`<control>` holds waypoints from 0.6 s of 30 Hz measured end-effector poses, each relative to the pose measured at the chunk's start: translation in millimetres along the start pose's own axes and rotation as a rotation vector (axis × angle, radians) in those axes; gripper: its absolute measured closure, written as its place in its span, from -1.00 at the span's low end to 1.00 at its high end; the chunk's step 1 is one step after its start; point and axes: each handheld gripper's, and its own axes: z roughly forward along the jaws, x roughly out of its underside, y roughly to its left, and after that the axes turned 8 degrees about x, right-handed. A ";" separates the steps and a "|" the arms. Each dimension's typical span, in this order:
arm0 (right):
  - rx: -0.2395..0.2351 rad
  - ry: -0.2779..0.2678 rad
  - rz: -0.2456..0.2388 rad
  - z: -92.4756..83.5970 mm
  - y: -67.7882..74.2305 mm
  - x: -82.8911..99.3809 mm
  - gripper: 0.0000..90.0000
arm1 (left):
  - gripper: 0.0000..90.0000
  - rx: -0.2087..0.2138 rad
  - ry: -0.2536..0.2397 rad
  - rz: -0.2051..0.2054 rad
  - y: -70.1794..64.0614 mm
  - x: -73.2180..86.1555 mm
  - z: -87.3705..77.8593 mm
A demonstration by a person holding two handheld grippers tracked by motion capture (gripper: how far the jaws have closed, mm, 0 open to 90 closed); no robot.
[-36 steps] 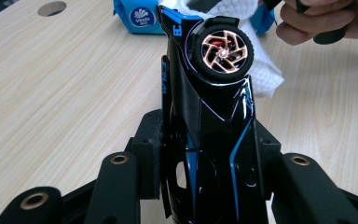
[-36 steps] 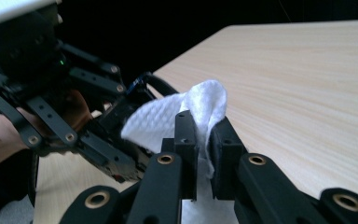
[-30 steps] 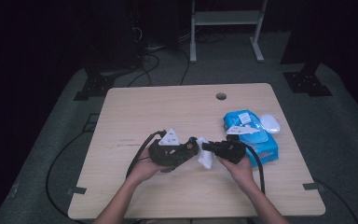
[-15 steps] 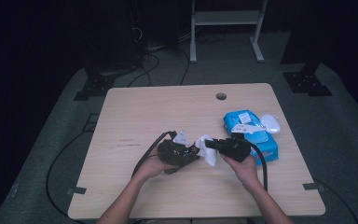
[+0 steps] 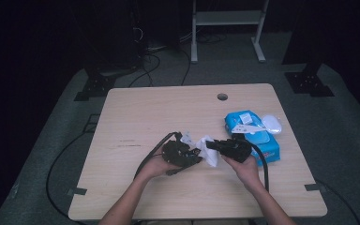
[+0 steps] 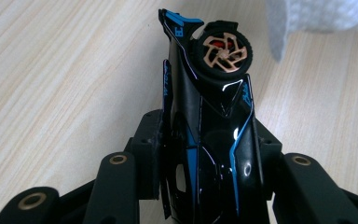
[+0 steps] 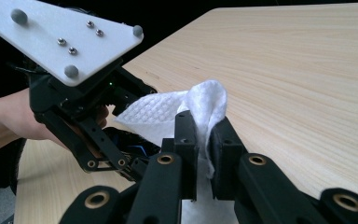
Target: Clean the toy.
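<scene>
Near table's front edge, between both hands: black-and-blue toy car clamped in left gripper, nose and copper-spoked wheel sticking out past the pads, held just above the tabletop. White wet wipe pinched in right gripper, jaws nearly together on a fold of it, loose end draped toward the car. Blue wipe pack behind right hand, touching or just beside it.

Risks, as judged: glossy tapered body could twist or slide out under rubbing pressure; thin wipe could tear or pull free from the narrow pinch.

Hard to read: car's rear buried between jaws; car barely discernible from above; wipe-to-car contact unclear.
</scene>
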 end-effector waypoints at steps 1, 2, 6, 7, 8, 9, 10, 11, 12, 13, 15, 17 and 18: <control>0.001 0.001 -0.003 0.6 -0.5 0.1 0.83 | 0.25 0.003 -0.002 -0.001 0.1 0.2 -0.1; 0.003 0.003 -0.001 1.1 -0.8 0.0 0.83 | 0.24 0.004 -0.004 -0.003 -0.1 0.6 -0.5; 0.003 0.015 0.000 4.8 -1.1 -0.3 0.83 | 0.13 0.014 -0.050 -0.018 1.6 2.5 -9.8; 0.002 0.018 0.004 6.3 -0.6 -0.6 0.83 | 0.10 0.018 -0.060 -0.021 1.8 3.2 -13.0; 0.002 0.018 0.000 8.2 -0.2 -0.9 0.83 | 0.07 0.017 -0.069 -0.023 1.7 4.2 -15.9; 0.002 0.024 0.002 9.7 0.9 -1.2 0.83 | 0.07 0.019 -0.073 -0.024 1.9 5.4 -19.3; 0.003 0.026 -0.002 11.8 1.4 -1.3 0.83 | 0.06 0.026 -0.084 -0.027 2.2 6.8 -22.5; -0.001 0.034 0.001 13.9 2.2 -1.4 0.83 | 0.04 0.030 -0.091 -0.030 2.6 8.4 -25.9; -0.003 0.043 -0.003 16.4 2.6 -2.0 0.83 | 0.03 0.029 -0.096 -0.036 3.0 9.9 -28.8; -0.003 0.047 -0.008 18.6 3.7 -2.6 0.83 | 0.03 0.032 -0.102 -0.040 3.5 11.5 -31.4; -0.007 0.051 -0.010 22.8 6.2 -4.7 0.83 | 0.01 0.050 -0.118 -0.053 4.4 14.2 -34.0; -0.006 0.062 -0.020 26.6 8.0 -5.9 0.83 | -0.03 0.050 -0.097 -0.051 3.4 14.3 -31.2; 0.000 0.067 -0.020 28.2 8.8 -5.9 0.83 | -0.04 0.049 -0.085 -0.044 2.5 13.6 -28.2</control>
